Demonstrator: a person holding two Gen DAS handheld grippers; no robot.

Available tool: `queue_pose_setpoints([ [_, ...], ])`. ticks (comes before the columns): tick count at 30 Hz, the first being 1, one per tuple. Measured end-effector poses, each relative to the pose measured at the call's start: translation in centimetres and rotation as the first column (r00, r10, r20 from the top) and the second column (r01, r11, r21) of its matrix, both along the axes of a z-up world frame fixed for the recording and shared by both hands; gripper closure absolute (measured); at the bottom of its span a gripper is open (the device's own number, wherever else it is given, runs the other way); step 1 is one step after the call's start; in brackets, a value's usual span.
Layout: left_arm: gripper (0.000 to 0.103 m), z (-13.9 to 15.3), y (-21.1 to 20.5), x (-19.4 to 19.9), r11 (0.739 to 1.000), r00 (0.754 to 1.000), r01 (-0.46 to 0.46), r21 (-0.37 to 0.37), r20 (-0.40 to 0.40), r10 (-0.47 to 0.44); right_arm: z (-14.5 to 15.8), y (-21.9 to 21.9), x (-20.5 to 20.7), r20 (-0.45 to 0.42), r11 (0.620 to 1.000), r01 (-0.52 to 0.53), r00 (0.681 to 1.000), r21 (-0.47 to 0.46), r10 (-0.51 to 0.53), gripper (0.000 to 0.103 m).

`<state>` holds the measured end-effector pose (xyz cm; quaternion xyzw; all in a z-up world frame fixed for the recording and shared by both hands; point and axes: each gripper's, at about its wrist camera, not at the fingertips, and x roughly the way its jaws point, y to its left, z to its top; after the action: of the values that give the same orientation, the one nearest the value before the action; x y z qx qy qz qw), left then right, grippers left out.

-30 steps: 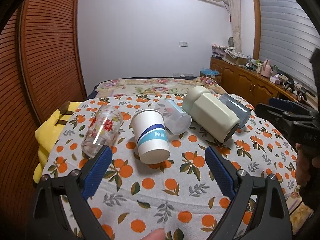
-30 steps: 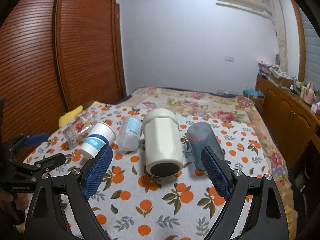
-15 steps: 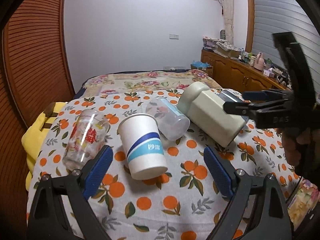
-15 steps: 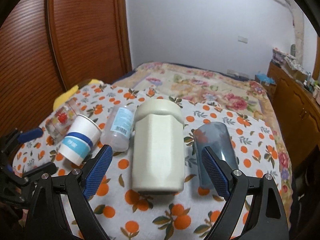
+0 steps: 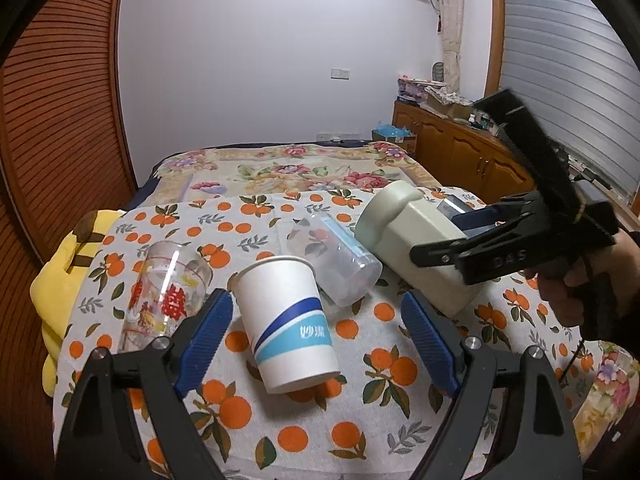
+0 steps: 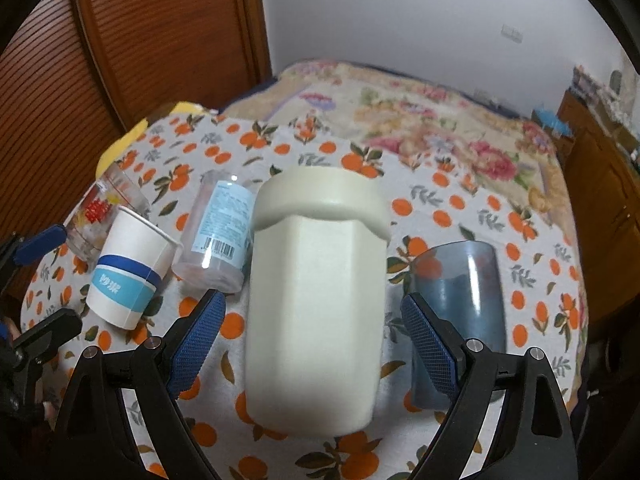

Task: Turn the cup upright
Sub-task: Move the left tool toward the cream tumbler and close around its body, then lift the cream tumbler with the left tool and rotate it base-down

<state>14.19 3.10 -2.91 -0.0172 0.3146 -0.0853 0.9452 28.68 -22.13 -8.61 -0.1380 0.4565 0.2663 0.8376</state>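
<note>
Several cups lie on their sides on an orange-print tablecloth [image 5: 304, 436]. A white paper cup with blue bands [image 5: 286, 322] lies between the open jaws of my left gripper [image 5: 318, 334]; it also shows in the right wrist view [image 6: 128, 268]. A large cream cup [image 6: 316, 304] lies between the open jaws of my right gripper [image 6: 316, 340], its base towards the camera. In the left wrist view the right gripper [image 5: 500, 248] hovers over the cream cup [image 5: 412, 240].
A printed glass [image 5: 164, 292] lies at the left, a clear plastic cup with a label [image 6: 218, 232] between paper and cream cups, a blue-grey tumbler [image 6: 460, 304] at the right. A yellow cushion [image 5: 60, 280] sits off the left edge. Wooden cabinets [image 5: 460, 152] stand at the right.
Both grippers have moved forward and down towards the cups. The paper cup now sits between the left jaws and the cream cup between the right jaws. The cups have not moved.
</note>
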Motion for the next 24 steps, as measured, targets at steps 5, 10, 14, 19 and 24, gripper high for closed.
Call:
queue_pose_setpoints([
  [5, 0.016, 0.2, 0.1, 0.0, 1.0, 1.0, 0.018, -0.005, 0.007, -0.018, -1.1, 0.9, 0.6, -0.045, 0.998, -0.016, 0.999, -0.059, 0.013, 0.013],
  [10, 0.016, 0.5, 0.5, -0.1, 1.0, 1.0, 0.019, -0.016, 0.014, -0.019, -2.2, 1.6, 1.2, -0.095, 0.993, -0.026, 0.995, -0.115, 0.015, 0.02],
  [14, 0.016, 0.5, 0.7, -0.4, 1.0, 1.0, 0.011, -0.023, 0.016, -0.01, -2.4, 1.4, 1.3, -0.103, 0.992, -0.025, 0.995, -0.126, 0.012, 0.025],
  [19, 0.016, 0.4, 0.9, -0.9, 1.0, 1.0, 0.0, -0.022, 0.013, 0.0, -2.0, 0.2, 0.4, -0.098, 0.996, 0.006, 0.995, -0.093, -0.015, 0.025],
  [24, 0.016, 0.6, 0.7, -1.9, 1.0, 1.0, -0.008, -0.02, 0.019, 0.008, -0.8, -1.2, -1.6, -0.105, 0.999, 0.026, 0.994, -0.042, -0.03, 0.025],
])
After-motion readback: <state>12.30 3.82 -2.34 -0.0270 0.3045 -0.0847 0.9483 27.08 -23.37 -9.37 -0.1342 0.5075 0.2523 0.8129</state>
